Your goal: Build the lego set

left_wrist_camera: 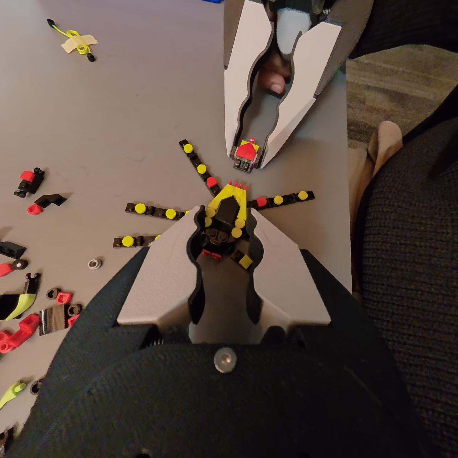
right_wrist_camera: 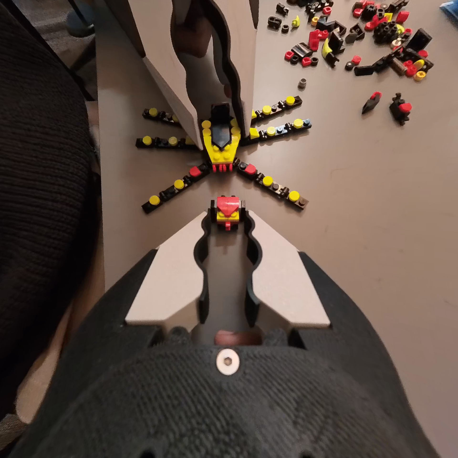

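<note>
Two grippers facing each other over a spider build on the grey table (left_wrist_camera: 99, 124)

Left wrist view: left gripper (left_wrist_camera: 226, 218) clamps the yellow-black spider body (left_wrist_camera: 229, 210), legs splayed beside its fingers. Right wrist view: right gripper (right_wrist_camera: 227, 214) grips the small red-yellow head piece (right_wrist_camera: 228, 210), just short of the body; loose bricks (right_wrist_camera: 359, 37) lie far right

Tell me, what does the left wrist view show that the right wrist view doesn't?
Only the left wrist view shows the taped yellow cord on the table. Only the right wrist view shows the big pile of loose bricks. Both show the spider body gripped by the left gripper, and the small red-and-yellow head gripped by the right gripper, a gap apart.
</note>
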Motion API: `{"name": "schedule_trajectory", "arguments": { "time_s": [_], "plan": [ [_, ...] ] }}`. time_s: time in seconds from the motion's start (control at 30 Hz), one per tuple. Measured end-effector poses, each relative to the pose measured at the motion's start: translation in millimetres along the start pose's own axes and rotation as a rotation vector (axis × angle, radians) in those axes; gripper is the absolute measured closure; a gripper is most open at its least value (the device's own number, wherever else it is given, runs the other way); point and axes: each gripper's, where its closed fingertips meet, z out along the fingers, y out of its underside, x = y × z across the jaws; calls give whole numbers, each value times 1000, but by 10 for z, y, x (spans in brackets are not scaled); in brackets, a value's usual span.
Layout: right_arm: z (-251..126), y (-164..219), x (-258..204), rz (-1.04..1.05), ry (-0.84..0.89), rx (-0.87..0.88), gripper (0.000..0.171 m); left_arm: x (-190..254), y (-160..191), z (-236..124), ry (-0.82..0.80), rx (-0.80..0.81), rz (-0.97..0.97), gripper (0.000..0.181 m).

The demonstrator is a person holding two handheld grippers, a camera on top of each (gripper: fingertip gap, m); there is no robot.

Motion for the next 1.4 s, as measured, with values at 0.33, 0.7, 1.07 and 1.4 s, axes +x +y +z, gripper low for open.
{"name": "schedule_trajectory", "arguments": {
  "time_s": [0.33,0.7,1.07,1.4],
  "plan": [
    [-12,-91,4,6,7,21,146,-10,-1,-1,-1,1,-7,150],
    [79,-141,-54,-68,26,-121,146,-11,-3,2,-3,3,-25,150],
    [157,-141,-39,-147,30,-251,146,-7,9,-7,-15,-6,-12,150],
    [129,-154,-25,-166,28,-269,146,-4,14,-11,-19,-20,-18,150]
  ]
}}
